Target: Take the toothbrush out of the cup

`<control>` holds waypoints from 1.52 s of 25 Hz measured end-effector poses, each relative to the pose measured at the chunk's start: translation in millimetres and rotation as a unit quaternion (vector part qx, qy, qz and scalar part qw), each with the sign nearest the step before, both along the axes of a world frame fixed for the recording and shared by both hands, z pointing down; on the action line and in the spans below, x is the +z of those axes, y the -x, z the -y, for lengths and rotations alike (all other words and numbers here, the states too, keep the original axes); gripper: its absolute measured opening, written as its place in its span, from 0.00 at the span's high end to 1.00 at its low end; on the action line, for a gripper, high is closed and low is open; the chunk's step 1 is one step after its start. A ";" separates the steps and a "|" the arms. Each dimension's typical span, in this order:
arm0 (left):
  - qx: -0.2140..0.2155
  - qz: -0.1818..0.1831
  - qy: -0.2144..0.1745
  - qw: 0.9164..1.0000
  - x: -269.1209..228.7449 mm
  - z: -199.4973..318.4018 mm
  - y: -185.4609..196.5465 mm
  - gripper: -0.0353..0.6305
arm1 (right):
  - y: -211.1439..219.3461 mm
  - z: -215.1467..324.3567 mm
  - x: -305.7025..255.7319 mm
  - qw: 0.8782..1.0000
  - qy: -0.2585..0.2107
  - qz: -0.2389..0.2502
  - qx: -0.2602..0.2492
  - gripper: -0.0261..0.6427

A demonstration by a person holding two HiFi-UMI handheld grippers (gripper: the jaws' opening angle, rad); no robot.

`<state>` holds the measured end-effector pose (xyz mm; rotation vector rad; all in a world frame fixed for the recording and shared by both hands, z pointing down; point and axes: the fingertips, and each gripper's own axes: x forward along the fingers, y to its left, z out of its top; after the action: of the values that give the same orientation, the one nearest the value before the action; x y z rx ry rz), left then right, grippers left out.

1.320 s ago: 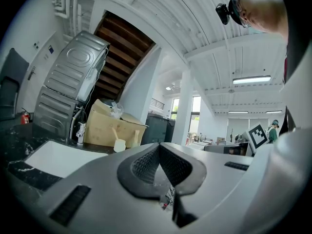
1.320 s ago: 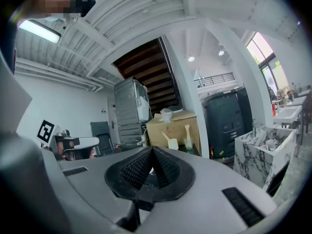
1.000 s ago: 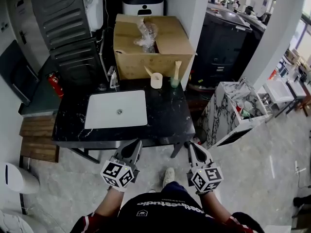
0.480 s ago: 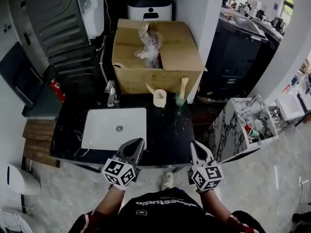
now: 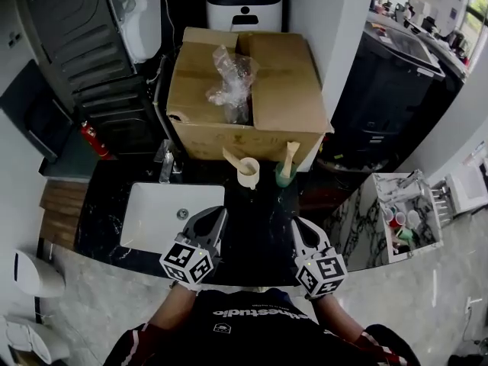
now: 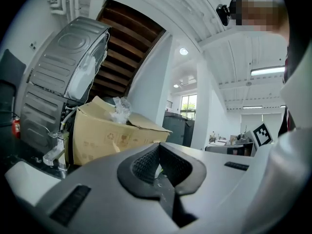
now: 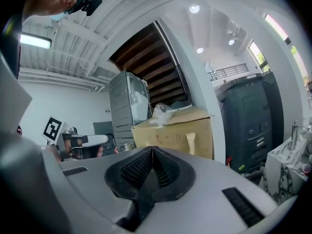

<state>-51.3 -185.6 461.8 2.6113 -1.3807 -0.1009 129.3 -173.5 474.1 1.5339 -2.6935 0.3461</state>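
Two cups, a cream cup [image 5: 248,174] and a green cup [image 5: 283,177], are standing against the cardboard box [image 5: 244,105] at the back of the desk [image 5: 259,218] in the head view. Each is propping a toothbrush [image 5: 232,158] upright, probably for easy grabbing, well ahead of the left hand-held gripper [image 5: 216,213] and the right hand-held gripper [image 5: 298,224]. The left gripper view is showing its jaws pressing together on nothing, and the right gripper view is showing the same.

A black worktop [image 5: 263,219] lies at centre frame, a white sink [image 5: 152,219] on its left. Behind it, at upper centre, stands a cardboard box [image 5: 252,120]. Just before the box, a cream cup [image 5: 249,175] holds a toothbrush [image 5: 231,157] leaning left, with a green cup [image 5: 283,178] to its right. The left tongs [image 5: 216,216] and right tongs [image 5: 299,229] hover at lower centre.
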 end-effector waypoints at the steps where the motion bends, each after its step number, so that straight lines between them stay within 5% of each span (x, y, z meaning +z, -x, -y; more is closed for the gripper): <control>1: 0.000 0.005 0.001 1.000 1.0 4.5 0.2 0.92 | 1.1 4.7 0.7 1.000 0.001 0.002 0.000 0.91; 32: 0.051 -0.004 0.003 0.999 6.5 48.3 16.0 0.92 | 12.7 36.5 3.0 0.997 -0.019 -0.012 0.071 0.90; 38: 0.053 -0.005 0.007 0.999 9.0 50.0 17.0 0.92 | 9.1 47.9 12.6 0.997 -0.012 -0.011 0.079 0.81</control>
<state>-68.3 -235.6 470.8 2.6630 -1.2322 -0.0898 120.2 -221.4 486.7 1.7524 -2.5760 0.3007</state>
